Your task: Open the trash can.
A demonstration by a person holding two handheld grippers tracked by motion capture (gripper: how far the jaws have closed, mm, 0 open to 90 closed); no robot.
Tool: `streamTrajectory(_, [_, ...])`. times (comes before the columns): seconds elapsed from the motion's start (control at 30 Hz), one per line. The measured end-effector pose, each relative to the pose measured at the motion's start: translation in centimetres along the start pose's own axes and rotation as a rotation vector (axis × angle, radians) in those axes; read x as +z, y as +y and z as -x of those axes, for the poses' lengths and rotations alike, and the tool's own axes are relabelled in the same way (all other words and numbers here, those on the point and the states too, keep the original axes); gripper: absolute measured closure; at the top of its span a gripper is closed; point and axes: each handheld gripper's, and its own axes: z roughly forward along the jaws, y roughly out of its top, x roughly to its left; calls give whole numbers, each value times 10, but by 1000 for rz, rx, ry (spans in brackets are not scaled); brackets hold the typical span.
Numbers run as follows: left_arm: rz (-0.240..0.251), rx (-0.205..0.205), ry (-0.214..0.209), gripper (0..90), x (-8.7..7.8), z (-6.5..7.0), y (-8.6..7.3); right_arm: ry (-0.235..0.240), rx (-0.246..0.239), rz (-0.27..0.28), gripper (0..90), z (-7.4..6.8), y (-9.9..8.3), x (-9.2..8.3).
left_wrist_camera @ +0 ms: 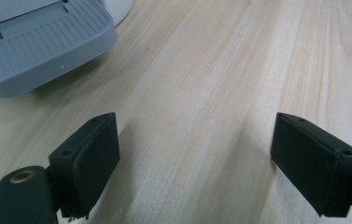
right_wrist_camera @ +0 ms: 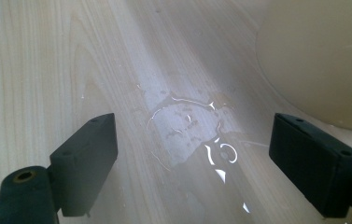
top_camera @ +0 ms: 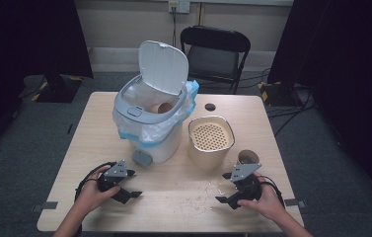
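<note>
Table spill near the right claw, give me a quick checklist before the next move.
1. Left claw open, nothing between jaws: ok.
2. Right claw open, nothing held: ok.
3. Spill on the table wiped: not ok, wet patch lies ahead of the right claw.
4. Bin lid up: ok.
5. Paper cup upright: cannot tell.
6. Beige strainer tub clear of the spill: ok.

Black folding chair behind the wooden table, wall socket above, dark curtains either side.
</note>
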Motion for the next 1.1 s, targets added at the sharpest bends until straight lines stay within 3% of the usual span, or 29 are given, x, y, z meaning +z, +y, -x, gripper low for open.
streamTrajectory(0.33, [8, 22, -7, 116, 1, 1, -2, -12, 9, -8, 146, 2, -11, -10])
streamTrajectory(1.1, [-31, 61, -32, 0, 5, 4, 1, -74, 65, -18, 145, 10, -40, -40])
